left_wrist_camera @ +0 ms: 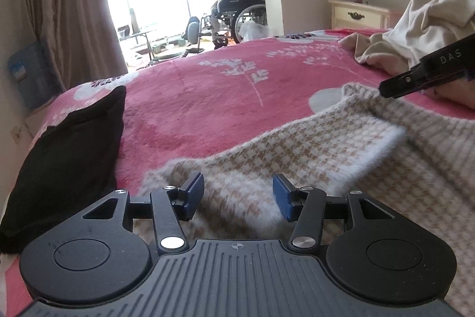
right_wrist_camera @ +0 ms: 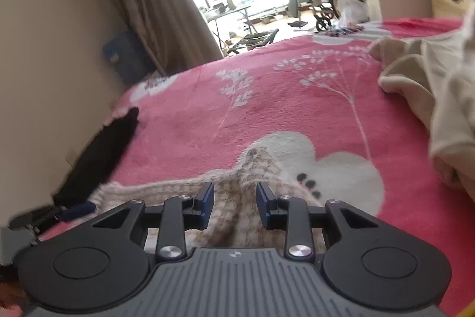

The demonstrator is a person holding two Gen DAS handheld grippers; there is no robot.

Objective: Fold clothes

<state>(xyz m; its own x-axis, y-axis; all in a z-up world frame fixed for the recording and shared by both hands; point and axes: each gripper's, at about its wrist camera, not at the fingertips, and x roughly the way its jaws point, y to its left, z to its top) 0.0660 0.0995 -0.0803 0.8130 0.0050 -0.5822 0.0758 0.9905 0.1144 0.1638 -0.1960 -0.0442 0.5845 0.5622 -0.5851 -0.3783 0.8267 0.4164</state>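
Note:
A beige and white houndstooth knit garment (left_wrist_camera: 341, 156) lies spread on the pink floral blanket (left_wrist_camera: 222, 97). My left gripper (left_wrist_camera: 239, 195) hovers over its near left part, jaws open, with no fabric pinched between the blue pads (left_wrist_camera: 194, 192). My right gripper (left_wrist_camera: 386, 88) comes in from the right, its tip at the garment's far edge. In the right wrist view, my right gripper (right_wrist_camera: 236, 204) stands open over a raised ridge of the knit garment (right_wrist_camera: 237, 192); the pads do not press on it. My left gripper (right_wrist_camera: 74, 211) shows blurred at the lower left.
A folded black garment (left_wrist_camera: 68, 159) lies at the bed's left edge. A heap of cream clothes (left_wrist_camera: 415, 25) sits at the right. Beyond the bed are a brown curtain (left_wrist_camera: 68, 5), a wheelchair (left_wrist_camera: 240, 8) piled with clothes, and a cream nightstand (left_wrist_camera: 359, 14).

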